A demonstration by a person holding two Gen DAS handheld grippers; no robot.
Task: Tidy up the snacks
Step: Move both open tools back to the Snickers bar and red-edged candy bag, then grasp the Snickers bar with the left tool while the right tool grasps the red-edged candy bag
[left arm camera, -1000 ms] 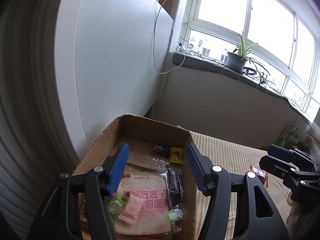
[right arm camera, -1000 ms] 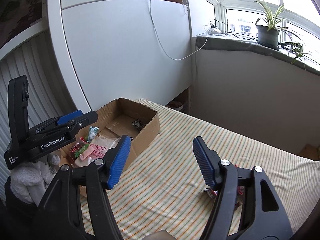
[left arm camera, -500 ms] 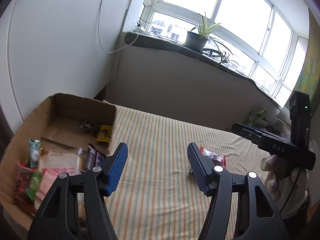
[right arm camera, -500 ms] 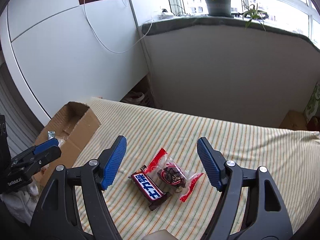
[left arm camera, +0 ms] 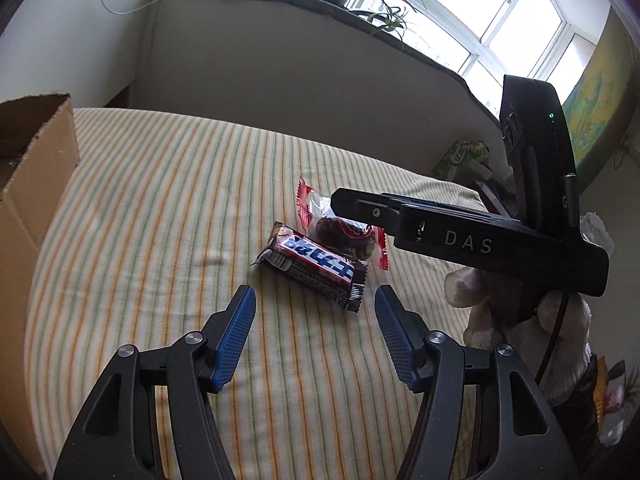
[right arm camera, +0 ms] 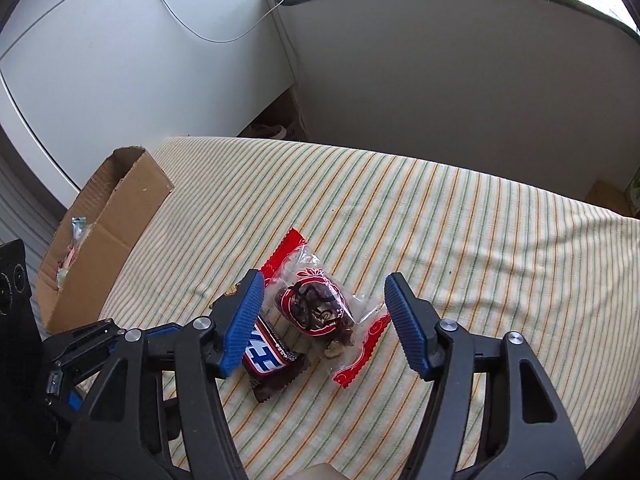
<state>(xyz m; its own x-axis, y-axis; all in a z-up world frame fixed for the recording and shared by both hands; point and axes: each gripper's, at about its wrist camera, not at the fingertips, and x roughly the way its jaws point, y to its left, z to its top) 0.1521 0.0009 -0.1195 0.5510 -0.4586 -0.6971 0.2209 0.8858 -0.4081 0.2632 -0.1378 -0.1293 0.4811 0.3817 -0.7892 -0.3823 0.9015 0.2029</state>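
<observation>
**Two wrapped snacks on striped bedspread, both grippers above them**

Surface: striped bedspread, cream with green and orange lines, carrying every item listed.

Item 1: chocolate bar in a dark brown wrapper with a blue and white logo. It lies flat near the middle of the bedspread, well apart from the left edge.

Item 2: clear packet with red ends, holding a dark, lumpy snack. It lies touching the chocolate bar on the side away from the box; whether their wrappers overlap cannot be told, since a finger hides the seam in the right wrist view.

Item 3: cardboard box, open-topped, standing at the left edge of the bedspread. A few coloured wrappers show inside it; they are too small to identify.

Left gripper: fingers spread, nothing between them, held just short of the chocolate bar's near end.

Right gripper: fingers apart, straddling the clear packet without pressing on it. Its jaws have just been closing. The left finger passes in front of the chocolate bar.

A gloved hand holds the right gripper at the bedspread's right side.
</observation>
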